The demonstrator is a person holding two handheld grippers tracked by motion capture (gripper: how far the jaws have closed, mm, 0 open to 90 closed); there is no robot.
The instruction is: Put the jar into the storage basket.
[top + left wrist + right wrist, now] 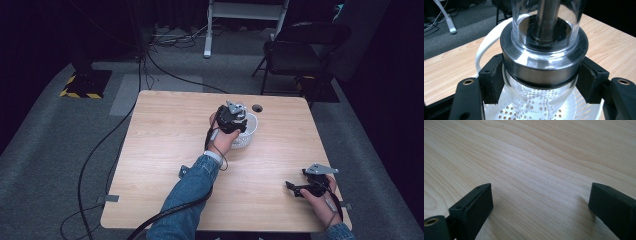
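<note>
left gripper (pixel 541 80) is clamped on a clear glass cylinder with a dark metal band and centre rod (pixel 544 50), jaws pressing the band from both sides. the cylinder sits upright in or just over a white perforated plastic basket (pixel 248 134), which stands toward the far middle of the light wood table (pixel 165 150), near the round cable hole (pixel 257 107). can't tell if its base touches the basket floor; through the glass the basket's holes show right below.

right gripper (pixel 298 189) rests at the near right corner, well apart from the basket, jaws spread wide w/ nothing btwn them but bare wood.

step in hand, i'd say: moving the cylinder at the basket, either setting it in or lifting it out; pics don't settle which. next move calls for keeping it vertical, clear of the rim, grip firm on the band since glass is slick. right gripper could steady the basket, which looks light and may tip or slide.
</note>
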